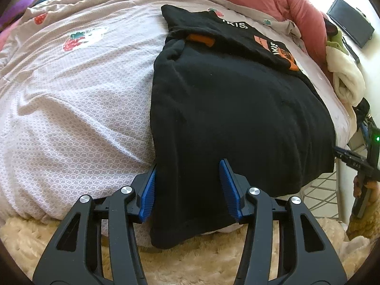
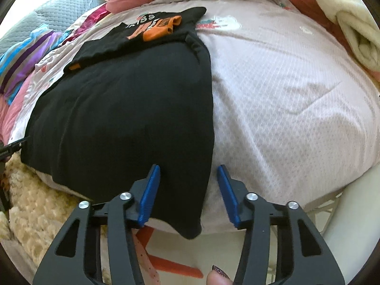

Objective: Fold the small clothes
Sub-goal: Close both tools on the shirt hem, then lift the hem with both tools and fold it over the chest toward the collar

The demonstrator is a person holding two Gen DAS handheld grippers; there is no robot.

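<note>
The bed (image 1: 71,109) fills both views. A black garment (image 1: 237,118) lies across its middle, sides seemingly folded in, hem hanging over the near edge; the lengthwise fold looks still to do. The left claw (image 1: 187,187) and right claw (image 2: 187,190) each straddle a hem corner, half-spread; pinching cannot be told.

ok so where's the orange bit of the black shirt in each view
Left wrist view: the orange cuff sits upper centre, at the far end of the black shirt, just left of the printed lettering.
Right wrist view: the orange cuff sits near the top, left of centre, on the black shirt.
Shared landmark: the strawberry print on the bed cover.
</note>
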